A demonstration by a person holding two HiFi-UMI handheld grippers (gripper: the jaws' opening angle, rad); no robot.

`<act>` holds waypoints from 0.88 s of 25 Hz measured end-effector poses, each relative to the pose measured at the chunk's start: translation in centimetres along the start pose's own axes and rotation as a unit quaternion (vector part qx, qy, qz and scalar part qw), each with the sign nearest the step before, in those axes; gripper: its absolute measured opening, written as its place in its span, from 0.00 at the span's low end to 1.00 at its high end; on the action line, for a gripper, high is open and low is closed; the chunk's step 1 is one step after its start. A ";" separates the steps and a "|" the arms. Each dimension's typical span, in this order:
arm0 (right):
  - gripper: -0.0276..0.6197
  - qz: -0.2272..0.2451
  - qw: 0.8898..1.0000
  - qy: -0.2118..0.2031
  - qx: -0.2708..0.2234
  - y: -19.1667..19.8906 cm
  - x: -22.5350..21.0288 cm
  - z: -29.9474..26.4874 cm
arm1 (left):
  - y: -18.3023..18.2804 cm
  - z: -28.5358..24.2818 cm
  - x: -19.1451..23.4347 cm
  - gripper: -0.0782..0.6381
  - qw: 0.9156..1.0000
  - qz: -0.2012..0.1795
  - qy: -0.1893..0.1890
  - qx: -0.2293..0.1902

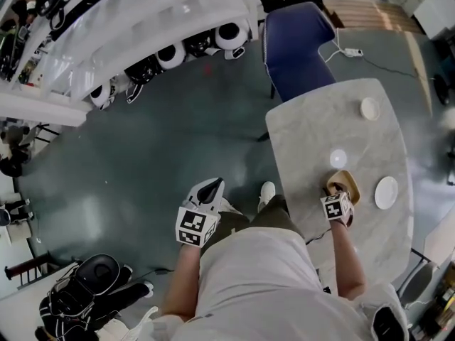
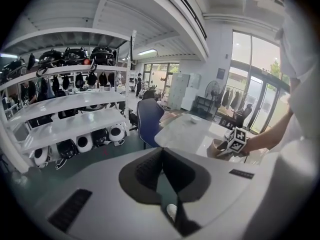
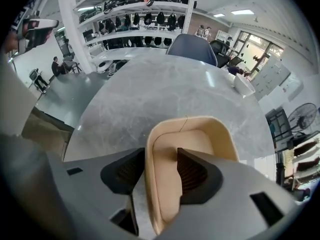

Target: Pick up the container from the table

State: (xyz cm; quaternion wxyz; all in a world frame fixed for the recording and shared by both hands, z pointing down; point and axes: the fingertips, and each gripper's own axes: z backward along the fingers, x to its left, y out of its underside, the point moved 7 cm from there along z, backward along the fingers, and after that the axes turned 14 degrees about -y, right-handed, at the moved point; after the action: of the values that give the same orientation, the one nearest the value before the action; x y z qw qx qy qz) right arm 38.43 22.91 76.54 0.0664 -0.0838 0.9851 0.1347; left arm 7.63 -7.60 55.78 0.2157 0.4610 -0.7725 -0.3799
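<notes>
Right tongs (image 3: 160, 153) point steeply down, jaws wide apart; left tongs (image 2: 161, 151) angled downward, jaws together.

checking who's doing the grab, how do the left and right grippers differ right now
The right gripper is over the table, the left gripper off it, above the floor. The right's fingers stand apart astride the wall of the tan container; the left's fingers meet on nothing. Both carry marker cubes.

The container (image 1: 346, 183) sits on the bench (image 1: 320, 126) toward the near end, a plate (image 1: 387, 192) just right, a chair (image 1: 295, 48) beyond.
</notes>
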 end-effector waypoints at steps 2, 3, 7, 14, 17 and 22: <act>0.36 0.005 1.000 0.002 0.000 0.0 0.2 -0.1 | 0.4 0.3 0.5 0.11 1.000 0.003 -0.004 -0.001; 0.35 0.008 1.000 0.003 0.001 0.0 0.3 -0.1 | 0.6 0.4 0.8 0.11 1.000 0.005 -0.005 -0.002; 0.27 0.016 1.000 0.008 0.012 0.0 0.6 -0.2 | 1.1 1.0 1.7 0.11 1.000 0.006 -0.008 -0.002; 0.19 0.027 1.000 0.015 0.007 -2.4 1.1 -0.5 | 1.9 1.8 3.9 0.11 1.000 0.018 -0.019 -0.008; 0.15 0.037 0.999 0.020 -0.008 -4.2 1.8 -0.3 | 2.2 2.1 4.8 0.11 0.999 0.024 -0.027 -0.013; 0.12 0.063 0.997 0.020 -0.028 -7.5 2.7 -0.6 | 2.6 2.8 6.7 0.11 0.998 0.036 -0.043 -0.022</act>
State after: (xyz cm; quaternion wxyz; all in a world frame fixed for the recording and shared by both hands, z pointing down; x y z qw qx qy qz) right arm 37.12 15.23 74.76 0.0358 -0.0265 0.9853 0.1646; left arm 1.07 -11.59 56.01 0.2059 0.4112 -0.7887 -0.4080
